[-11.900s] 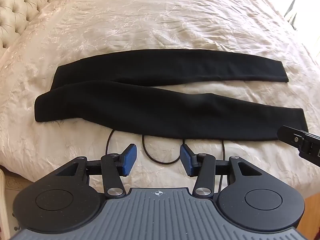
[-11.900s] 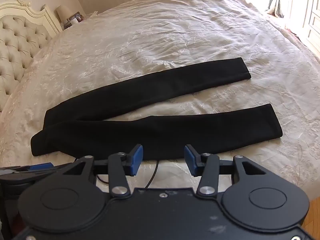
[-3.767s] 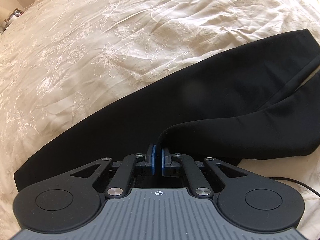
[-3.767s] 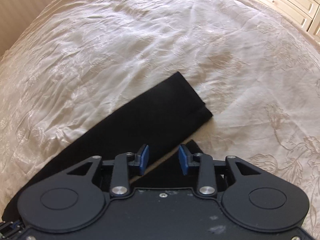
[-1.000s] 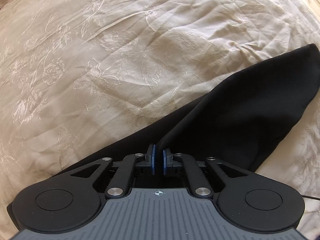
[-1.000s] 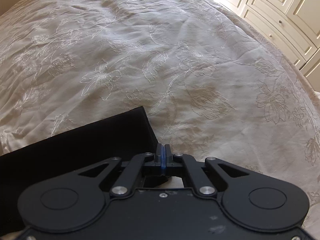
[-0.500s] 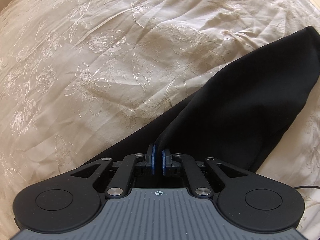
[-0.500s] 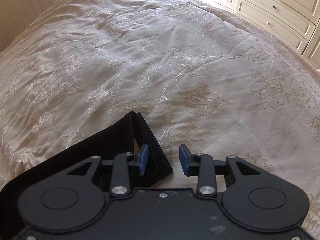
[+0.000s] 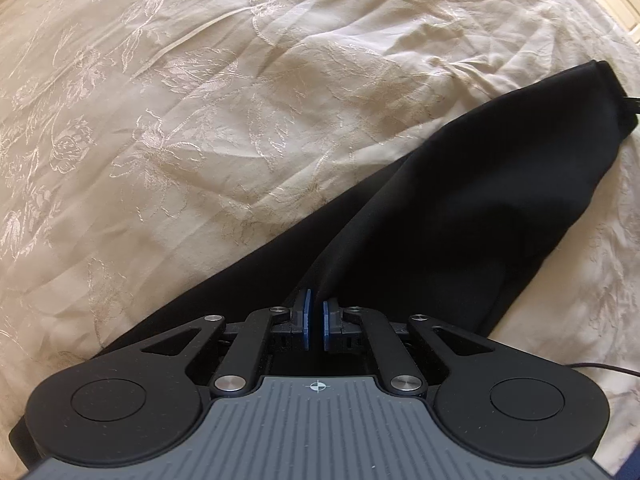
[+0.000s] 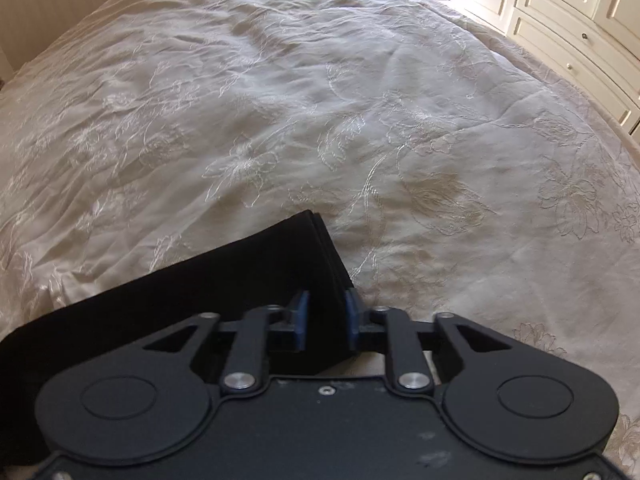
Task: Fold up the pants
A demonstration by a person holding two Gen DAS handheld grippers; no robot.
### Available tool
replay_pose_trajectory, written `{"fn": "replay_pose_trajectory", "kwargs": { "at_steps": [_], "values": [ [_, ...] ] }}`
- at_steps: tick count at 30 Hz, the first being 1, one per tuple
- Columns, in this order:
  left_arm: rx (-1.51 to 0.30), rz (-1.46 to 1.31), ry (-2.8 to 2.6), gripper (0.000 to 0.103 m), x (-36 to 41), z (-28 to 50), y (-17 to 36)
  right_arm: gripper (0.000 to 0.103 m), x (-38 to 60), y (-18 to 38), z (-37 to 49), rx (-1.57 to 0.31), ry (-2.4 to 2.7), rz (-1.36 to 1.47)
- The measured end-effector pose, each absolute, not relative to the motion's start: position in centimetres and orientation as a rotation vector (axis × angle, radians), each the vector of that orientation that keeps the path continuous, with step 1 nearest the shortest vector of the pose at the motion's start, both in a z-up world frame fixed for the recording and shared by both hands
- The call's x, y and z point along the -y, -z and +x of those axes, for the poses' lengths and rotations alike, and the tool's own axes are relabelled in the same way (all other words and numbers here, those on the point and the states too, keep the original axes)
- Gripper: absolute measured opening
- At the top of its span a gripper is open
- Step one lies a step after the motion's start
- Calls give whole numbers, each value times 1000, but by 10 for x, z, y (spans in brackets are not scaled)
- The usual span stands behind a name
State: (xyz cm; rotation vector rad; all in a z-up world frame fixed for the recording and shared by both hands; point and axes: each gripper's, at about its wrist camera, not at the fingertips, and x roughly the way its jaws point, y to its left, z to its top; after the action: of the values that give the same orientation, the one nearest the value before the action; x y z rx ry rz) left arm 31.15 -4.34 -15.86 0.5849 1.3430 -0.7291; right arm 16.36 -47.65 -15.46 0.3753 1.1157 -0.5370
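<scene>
Matt black cloth pants [image 9: 460, 208], cream bedspread [image 9: 200, 100] – crinkled, sheeny embroidered fabric, glossy painted cupboard fronts [image 10: 568, 8]

Pants [image 9: 460, 216] on the bedspread [image 9: 200, 100], drawers [image 10: 580, 32] beyond the bed's far right

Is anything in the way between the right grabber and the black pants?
Nothing visible is. The right gripper has its jaws closing with the cuff end of the pants already between them. Only bare bedspread lies around it.
</scene>
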Motion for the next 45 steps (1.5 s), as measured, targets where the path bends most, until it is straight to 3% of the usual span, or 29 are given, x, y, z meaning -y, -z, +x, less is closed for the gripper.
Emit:
{"fn": "replay_pose_trajectory", "kwargs": {
  "at_steps": [9, 19, 22, 25, 32, 39, 45],
  "values": [
    [-1349, 499, 645, 11, 35, 325, 161, 2, 472, 160, 160, -1162, 595, 276],
    [-1328, 617, 639, 15, 44, 328, 161, 2, 467, 138, 161, -1131, 615, 253],
    [-1369, 596, 567, 23, 43, 334, 169, 9, 470, 148, 167, -1159, 627, 220],
    [-1361, 565, 568, 24, 41, 336, 162, 11, 477, 158, 171, -1201, 677, 248],
    [-1334, 619, 599, 30, 39, 333, 150, 25, 462, 121, 159, -1050, 748, 208],
    [-1300, 724, 604, 30, 47, 322, 145, 25, 401, 86, 161, -937, 500, 223],
    [-1319, 724, 628, 29, 48, 325, 157, 25, 323, 111, 170, -1038, 180, 366]
  ]
}}
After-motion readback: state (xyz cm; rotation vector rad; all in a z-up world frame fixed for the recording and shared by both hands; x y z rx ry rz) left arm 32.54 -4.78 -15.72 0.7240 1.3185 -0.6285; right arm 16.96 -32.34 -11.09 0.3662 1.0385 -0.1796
